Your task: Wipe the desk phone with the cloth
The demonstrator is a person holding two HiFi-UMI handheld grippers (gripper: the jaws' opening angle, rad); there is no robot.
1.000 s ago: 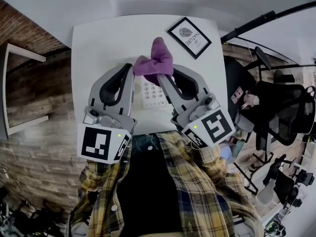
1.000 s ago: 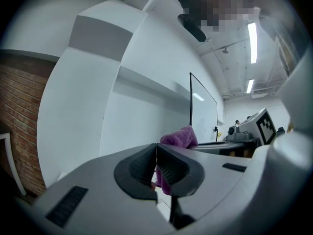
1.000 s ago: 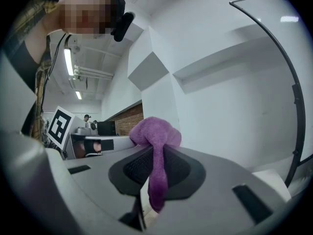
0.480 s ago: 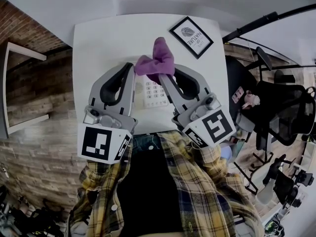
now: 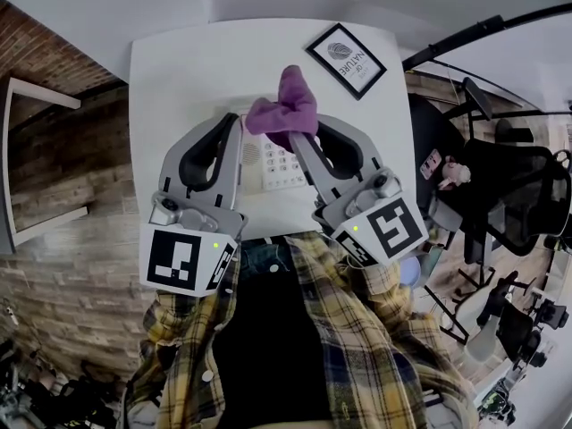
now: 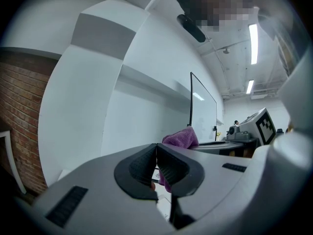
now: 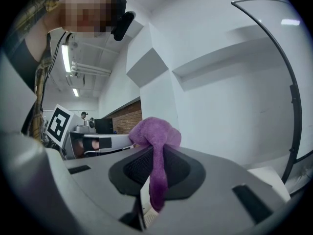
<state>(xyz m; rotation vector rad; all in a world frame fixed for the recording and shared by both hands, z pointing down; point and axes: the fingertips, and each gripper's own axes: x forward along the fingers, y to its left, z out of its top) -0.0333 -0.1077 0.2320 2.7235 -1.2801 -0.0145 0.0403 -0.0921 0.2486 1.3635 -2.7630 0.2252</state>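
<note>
Purple cloth [image 5: 284,110] was clenched in the jaws of the right gripper [image 7: 155,170], with a bunched lump rising above the pads and a narrow tail hanging down between them. The cloth hung over the far end of the white desk phone [image 5: 279,166], which lay on the white surface [image 5: 179,79]; whether cloth and phone touched could not be told. The left gripper [image 6: 156,165] sat just beside the cloth, its jaws pressed together with nothing between them. A framed print [image 5: 347,61] lay near the surface's far right corner, apart from the phone.
</note>
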